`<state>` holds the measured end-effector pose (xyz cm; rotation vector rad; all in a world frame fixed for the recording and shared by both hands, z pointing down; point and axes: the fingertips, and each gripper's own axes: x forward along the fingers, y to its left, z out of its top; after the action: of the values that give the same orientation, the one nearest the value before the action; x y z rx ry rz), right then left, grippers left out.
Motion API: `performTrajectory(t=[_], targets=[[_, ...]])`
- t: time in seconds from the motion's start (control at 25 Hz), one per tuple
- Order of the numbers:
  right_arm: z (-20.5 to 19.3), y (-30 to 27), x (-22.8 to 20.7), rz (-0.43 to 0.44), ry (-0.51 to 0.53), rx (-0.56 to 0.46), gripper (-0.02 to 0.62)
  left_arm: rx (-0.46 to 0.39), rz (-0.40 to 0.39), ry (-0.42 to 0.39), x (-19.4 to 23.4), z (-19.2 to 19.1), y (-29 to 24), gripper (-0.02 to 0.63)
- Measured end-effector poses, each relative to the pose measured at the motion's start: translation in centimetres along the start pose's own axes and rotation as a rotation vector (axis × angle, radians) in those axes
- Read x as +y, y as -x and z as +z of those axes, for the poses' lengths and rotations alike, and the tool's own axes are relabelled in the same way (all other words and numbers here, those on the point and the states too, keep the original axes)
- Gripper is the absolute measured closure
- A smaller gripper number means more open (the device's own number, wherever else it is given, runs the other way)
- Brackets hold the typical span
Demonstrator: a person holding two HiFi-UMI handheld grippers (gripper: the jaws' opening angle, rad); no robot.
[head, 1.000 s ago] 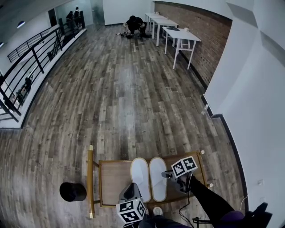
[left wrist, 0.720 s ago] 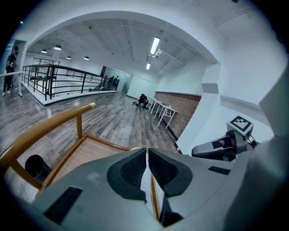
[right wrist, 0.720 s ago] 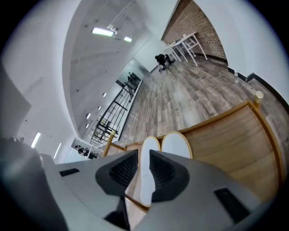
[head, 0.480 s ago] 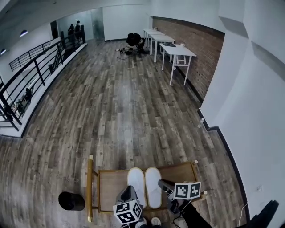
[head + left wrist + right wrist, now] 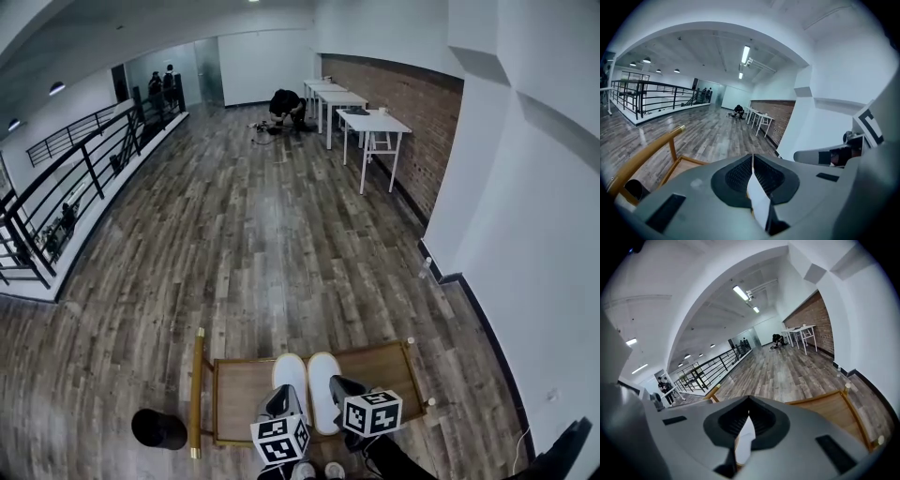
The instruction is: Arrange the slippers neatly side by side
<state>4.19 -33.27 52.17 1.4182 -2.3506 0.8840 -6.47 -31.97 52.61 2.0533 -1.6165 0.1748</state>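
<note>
- Side by side on the wooden worktop [image 5: 239, 394]: the left slipper [image 5: 290, 370] and the right slipper [image 5: 321, 378], both white, long sides touching, toes to the far side.
- Near the middle of the worktop, with bare wood to the left and right of the pair.
- Over the near end of the left slipper: the left gripper [image 5: 280, 394]. Hard to tell if touching or just above.
- Fingers [image 5: 737, 176] of the left gripper pressed close, only a thin slit between them, nothing pinched.
- Over the near end of the right slipper: the right gripper [image 5: 337, 384], just beside the left one.
- Fingers [image 5: 762, 420] of the right gripper just snapped shut, tight together, nothing held between them.
- Along the left edge of the worktop: a gold rail [image 5: 196, 389].
- On the wood floor [image 5: 234, 244], just left of that rail: a black round thing [image 5: 157, 428].
- Far away by the brick wall [image 5: 412, 131]: white tables [image 5: 375, 122], and a person [image 5: 286, 103] bent low.
- Along the far left: a black railing [image 5: 84, 169].
</note>
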Motion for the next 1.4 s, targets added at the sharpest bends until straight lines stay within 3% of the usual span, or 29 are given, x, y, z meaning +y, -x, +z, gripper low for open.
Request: performTrajectory(t=[0.52, 1.4], targets=[[-0.6, 0.1, 1.5, -0.034, 0.140, -0.023, 0.597, -0.014, -0.024, -0.056, -0.7, 0.8, 0.3, 0.591], [-0.4, 0.7, 0.9, -0.030, 0.142, -0.020, 0.597, 0.006, -0.003, -0.055, -1.0, 0.2, 0.2, 0.591]])
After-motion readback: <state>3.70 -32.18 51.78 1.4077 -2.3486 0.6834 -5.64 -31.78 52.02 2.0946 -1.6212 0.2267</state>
